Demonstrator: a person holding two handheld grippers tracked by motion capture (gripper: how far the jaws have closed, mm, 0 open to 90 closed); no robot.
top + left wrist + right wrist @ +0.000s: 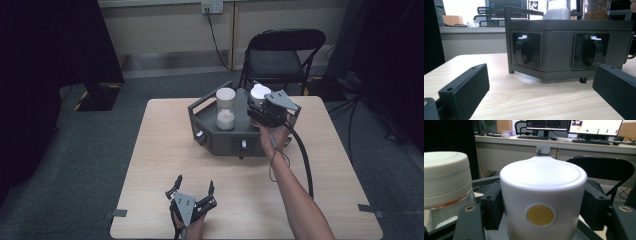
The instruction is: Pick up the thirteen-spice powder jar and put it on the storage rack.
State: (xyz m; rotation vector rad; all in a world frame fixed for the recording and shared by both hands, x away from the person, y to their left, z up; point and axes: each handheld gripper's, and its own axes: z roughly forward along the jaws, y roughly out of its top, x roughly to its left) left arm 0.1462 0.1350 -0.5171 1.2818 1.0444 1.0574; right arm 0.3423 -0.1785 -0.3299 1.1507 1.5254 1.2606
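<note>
White-lidded jar (pixel 543 200): pinched at its lid by my right gripper (pixel 264 111), on the grey rack (pixel 227 142). Left gripper (pixel 194 192): spread, resting on the table (pixel 150 150).

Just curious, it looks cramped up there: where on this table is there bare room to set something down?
Bare wood lies left of the dark rack, and between it and the left hand-held gripper. Crowded: the rack's top, holding two jars, one gripped by the right hand-held gripper.
</note>
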